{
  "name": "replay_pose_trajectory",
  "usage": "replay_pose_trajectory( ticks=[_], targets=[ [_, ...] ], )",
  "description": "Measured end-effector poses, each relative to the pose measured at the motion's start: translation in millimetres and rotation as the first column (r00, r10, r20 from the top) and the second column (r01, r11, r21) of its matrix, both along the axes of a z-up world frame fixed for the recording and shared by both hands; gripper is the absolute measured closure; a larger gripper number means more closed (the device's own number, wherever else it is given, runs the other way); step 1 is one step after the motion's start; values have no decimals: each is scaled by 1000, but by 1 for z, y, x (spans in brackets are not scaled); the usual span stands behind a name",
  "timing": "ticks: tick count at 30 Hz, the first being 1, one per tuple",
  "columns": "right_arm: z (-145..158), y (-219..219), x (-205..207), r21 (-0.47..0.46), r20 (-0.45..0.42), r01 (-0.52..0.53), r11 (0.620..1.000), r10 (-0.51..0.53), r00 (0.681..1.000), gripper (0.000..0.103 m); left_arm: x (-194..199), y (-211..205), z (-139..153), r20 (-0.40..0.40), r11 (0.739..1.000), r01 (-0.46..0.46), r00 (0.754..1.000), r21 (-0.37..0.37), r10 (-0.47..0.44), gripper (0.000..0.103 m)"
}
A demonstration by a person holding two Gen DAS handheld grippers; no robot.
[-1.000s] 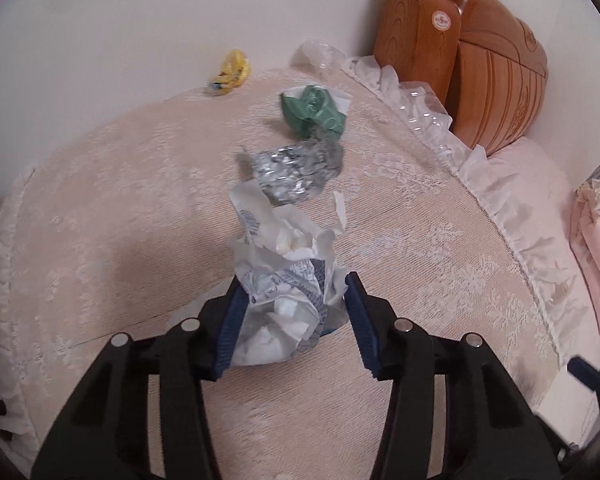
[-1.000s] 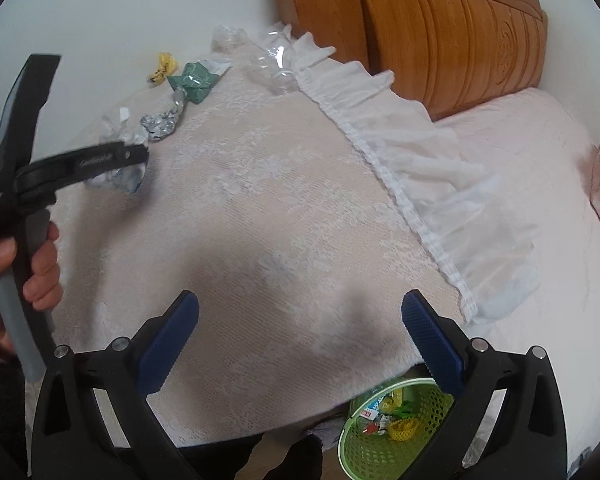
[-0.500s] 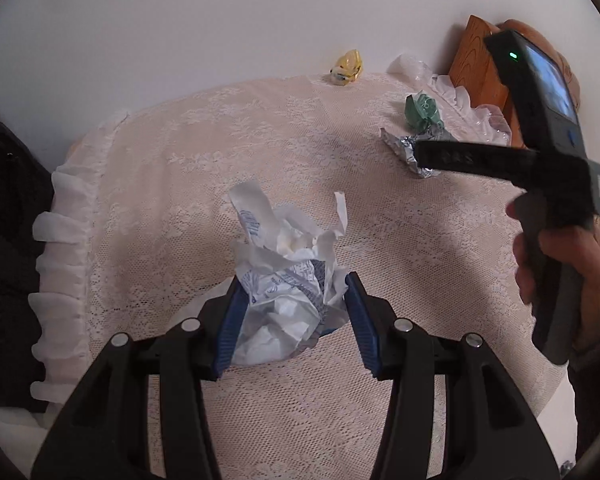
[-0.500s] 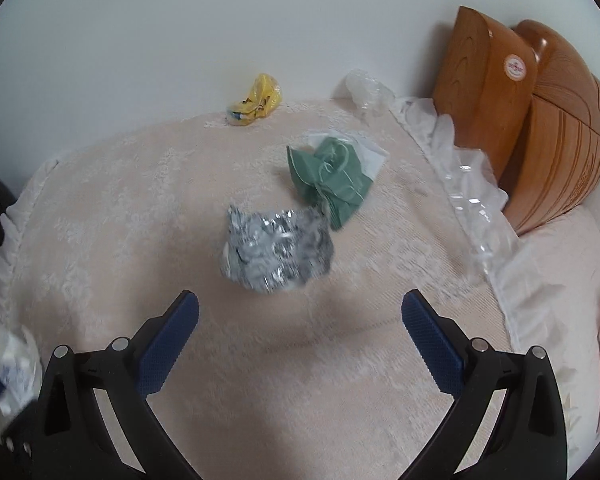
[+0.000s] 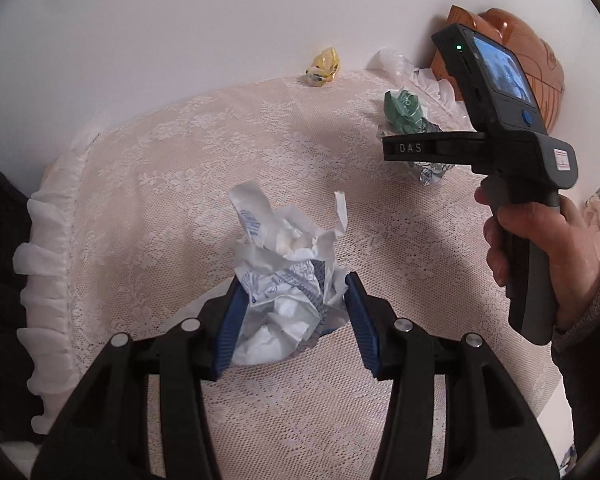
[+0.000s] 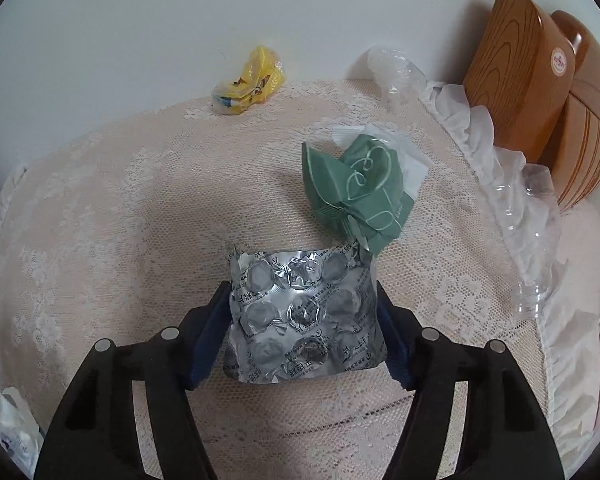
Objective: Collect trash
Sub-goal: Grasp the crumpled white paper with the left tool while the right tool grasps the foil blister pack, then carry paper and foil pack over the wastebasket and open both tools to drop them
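My left gripper (image 5: 294, 316) is shut on a crumpled white paper wrapper with blue print (image 5: 284, 272), held above the lace-covered table (image 5: 180, 160). My right gripper (image 6: 302, 320) is closing its jaws on a silver blister pack (image 6: 300, 312) that lies on the lace; both blue pads touch its side edges. A crumpled green wrapper (image 6: 360, 188) lies just beyond the pack. A yellow wrapper (image 6: 252, 80) sits at the table's far edge by the wall. In the left wrist view a hand (image 5: 540, 240) holds the right gripper over the green wrapper (image 5: 404, 112).
Clear crumpled plastic (image 6: 396, 68) lies at the far right corner. A crushed clear bottle (image 6: 536, 240) rests on the white frill at the right. A wooden headboard (image 6: 520, 80) stands behind it. The white wall runs close along the table's far edge.
The right gripper swept across the table to the silver blister pack, then narrowed its jaws around it. The left gripper shifted sideways, still holding the white paper.
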State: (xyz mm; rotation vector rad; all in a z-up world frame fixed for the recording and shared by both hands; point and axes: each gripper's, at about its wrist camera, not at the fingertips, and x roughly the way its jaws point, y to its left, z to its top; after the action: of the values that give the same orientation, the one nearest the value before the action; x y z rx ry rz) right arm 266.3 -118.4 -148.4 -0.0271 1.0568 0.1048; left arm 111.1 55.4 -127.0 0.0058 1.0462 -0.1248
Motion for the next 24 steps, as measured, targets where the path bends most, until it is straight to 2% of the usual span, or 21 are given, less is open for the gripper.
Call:
replay_pose_trajectory(
  ticks=[7, 14, 19, 24],
  targets=[
    [34, -52, -90, 90, 60, 5, 996, -10, 998, 35, -22, -33, 20, 33, 996, 89, 995, -12, -89, 55],
    [41, -114, -214, 56, 4, 83, 995, -83, 997, 35, -72, -89, 32, 24, 970, 231, 973, -70, -230, 55],
    [25, -172, -304, 40, -73, 223, 974, -219, 973, 34, -106, -149, 31, 0, 919, 384, 923, -90, -385, 55],
    [13, -228, -373, 59, -104, 408, 911, -401, 910, 34, -139, -216, 36, 13, 832, 547, 836, -97, -548, 55]
  ],
)
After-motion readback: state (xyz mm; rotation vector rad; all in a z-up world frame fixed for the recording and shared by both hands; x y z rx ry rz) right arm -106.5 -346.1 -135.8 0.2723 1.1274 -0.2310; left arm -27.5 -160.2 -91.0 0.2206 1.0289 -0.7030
